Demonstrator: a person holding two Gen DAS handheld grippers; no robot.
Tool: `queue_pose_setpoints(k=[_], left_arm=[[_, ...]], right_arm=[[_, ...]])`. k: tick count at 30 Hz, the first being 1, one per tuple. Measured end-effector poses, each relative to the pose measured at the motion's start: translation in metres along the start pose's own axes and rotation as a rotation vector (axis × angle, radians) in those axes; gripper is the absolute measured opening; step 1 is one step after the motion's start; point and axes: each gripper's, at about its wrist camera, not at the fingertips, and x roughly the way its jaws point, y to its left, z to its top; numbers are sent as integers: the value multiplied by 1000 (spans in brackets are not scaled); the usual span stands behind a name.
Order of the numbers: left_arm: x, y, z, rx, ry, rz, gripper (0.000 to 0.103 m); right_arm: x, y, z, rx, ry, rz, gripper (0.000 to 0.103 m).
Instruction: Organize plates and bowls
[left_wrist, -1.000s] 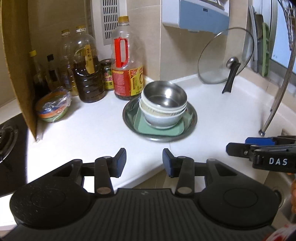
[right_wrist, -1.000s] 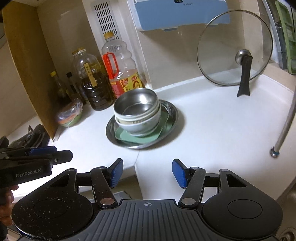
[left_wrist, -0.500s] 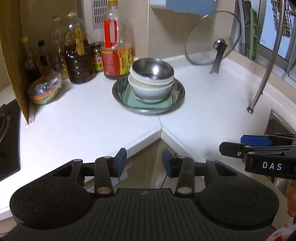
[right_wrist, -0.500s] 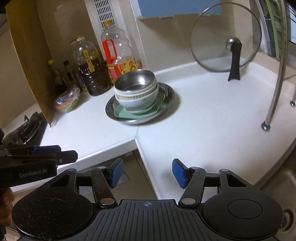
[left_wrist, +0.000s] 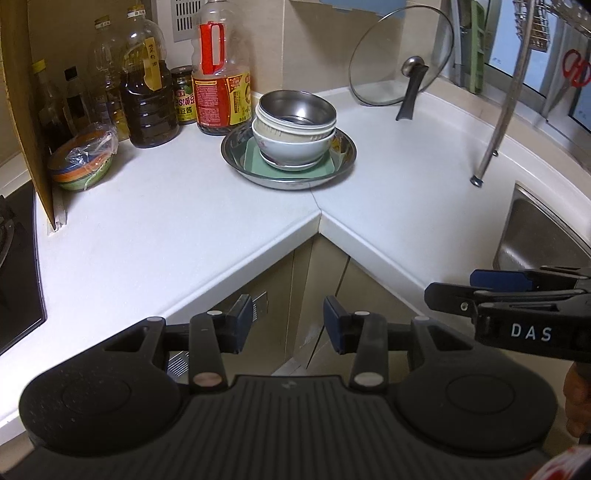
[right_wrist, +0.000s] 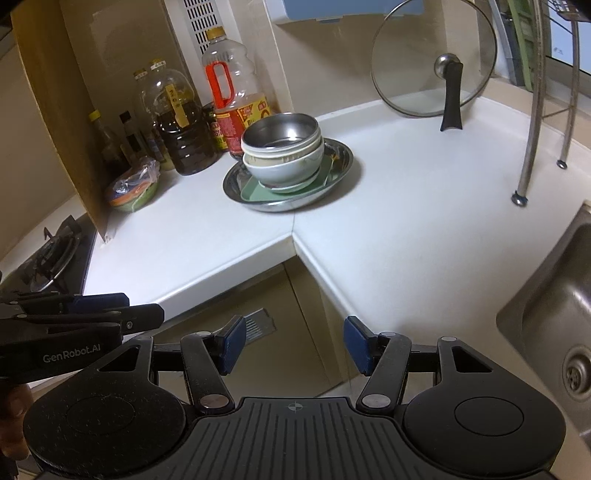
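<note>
Left wrist view: a stack of nested bowls (left_wrist: 294, 134), shiny steel one uppermost over pale ceramic ones, stands upright with mouths facing up on a square pale green plate (left_wrist: 255, 160) inside a round steel dish (left_wrist: 347, 157) on the white corner surface (left_wrist: 166, 221), just in front of the red-handled oil bottle (left_wrist: 219, 70). The left claw (left_wrist: 288, 323) hangs beyond the surface edge, jaws apart and empty; a second ago the stack lay far closer to it. Right of the stack a glass pan lid (left_wrist: 391, 66) leans on the wall.

Right wrist view: the right claw (right_wrist: 293, 343) gapes empty, likewise further from the stack (right_wrist: 282, 153) than before. A steel sink (right_wrist: 554, 317) sits far right, a gas hob (right_wrist: 51, 251) far left
</note>
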Motion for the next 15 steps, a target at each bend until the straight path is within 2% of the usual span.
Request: queue_pose_setpoints(k=[15], left_arm=[[-22, 15, -21, 46, -12, -58, 39]], right_arm=[[-14, 33, -25, 36, -3, -50, 59]])
